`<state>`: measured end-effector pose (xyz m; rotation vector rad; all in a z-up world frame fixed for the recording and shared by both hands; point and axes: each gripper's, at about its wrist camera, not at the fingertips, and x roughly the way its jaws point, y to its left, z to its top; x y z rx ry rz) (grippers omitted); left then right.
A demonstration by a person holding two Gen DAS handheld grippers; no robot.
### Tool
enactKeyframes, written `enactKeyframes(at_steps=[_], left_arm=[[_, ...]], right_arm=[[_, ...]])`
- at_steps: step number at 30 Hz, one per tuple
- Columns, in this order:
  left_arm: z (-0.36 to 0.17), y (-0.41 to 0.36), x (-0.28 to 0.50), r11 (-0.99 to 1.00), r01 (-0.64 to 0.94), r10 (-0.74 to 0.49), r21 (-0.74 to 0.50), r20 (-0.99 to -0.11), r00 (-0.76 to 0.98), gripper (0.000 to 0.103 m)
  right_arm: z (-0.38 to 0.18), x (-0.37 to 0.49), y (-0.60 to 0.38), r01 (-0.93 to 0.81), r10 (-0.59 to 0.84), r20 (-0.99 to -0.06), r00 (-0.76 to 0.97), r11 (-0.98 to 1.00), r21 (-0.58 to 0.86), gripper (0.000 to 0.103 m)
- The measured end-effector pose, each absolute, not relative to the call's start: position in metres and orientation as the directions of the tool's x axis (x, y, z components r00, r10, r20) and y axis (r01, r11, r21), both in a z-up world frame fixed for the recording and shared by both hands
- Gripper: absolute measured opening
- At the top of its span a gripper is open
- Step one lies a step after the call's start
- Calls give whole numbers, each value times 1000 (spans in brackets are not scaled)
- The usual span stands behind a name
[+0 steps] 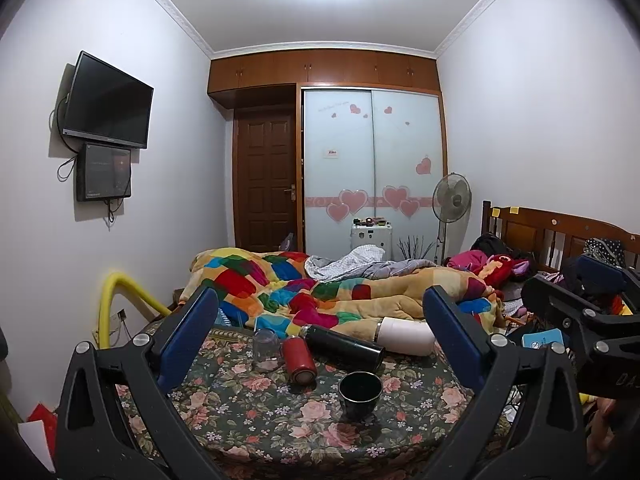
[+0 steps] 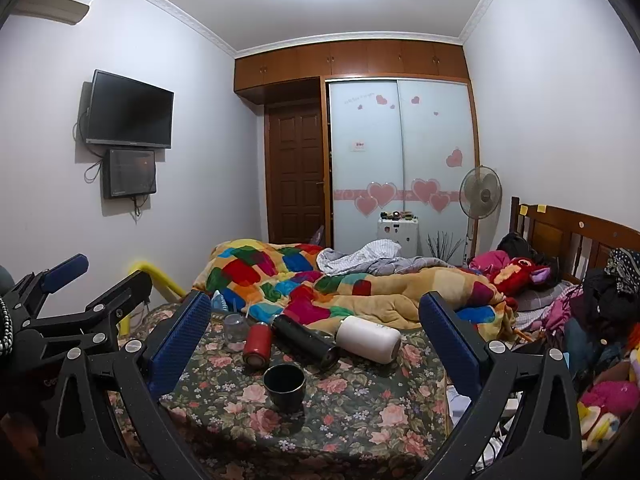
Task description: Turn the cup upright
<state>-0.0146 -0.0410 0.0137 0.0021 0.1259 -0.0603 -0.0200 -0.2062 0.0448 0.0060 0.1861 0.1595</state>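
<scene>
A dark cup (image 1: 360,394) stands upright, mouth up, on the floral tablecloth (image 1: 248,420); it also shows in the right wrist view (image 2: 285,386). Behind it lie a red flask (image 1: 298,360) (image 2: 256,343), a black flask (image 1: 344,346) (image 2: 306,340) and a white flask (image 1: 406,336) (image 2: 368,338). A clear glass cup (image 1: 265,350) (image 2: 235,330) stands mouth down at the back left. My left gripper (image 1: 320,344) is open and empty, held back from the table. My right gripper (image 2: 316,344) is open and empty too.
A bed with a patchwork quilt (image 1: 320,292) lies just behind the table. Clothes and plush toys (image 2: 520,276) pile up at the right by the wooden headboard. A yellow tube (image 1: 120,300) stands at the left. The right gripper's body (image 1: 580,308) shows at the right of the left wrist view.
</scene>
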Motion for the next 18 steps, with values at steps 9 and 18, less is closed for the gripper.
enactKeyframes(at_steps=[9,18], left_arm=[[15,-40,-14,998,63,-63,-5,-127,990,103],[15,-40,-14,998,64,-65,-14,-128,990,103]], right_arm=[[44,-20,-207,-155,156,-188,970,988,21,103],[45,-20,-208,-155,156,-189,970,988,19,103]])
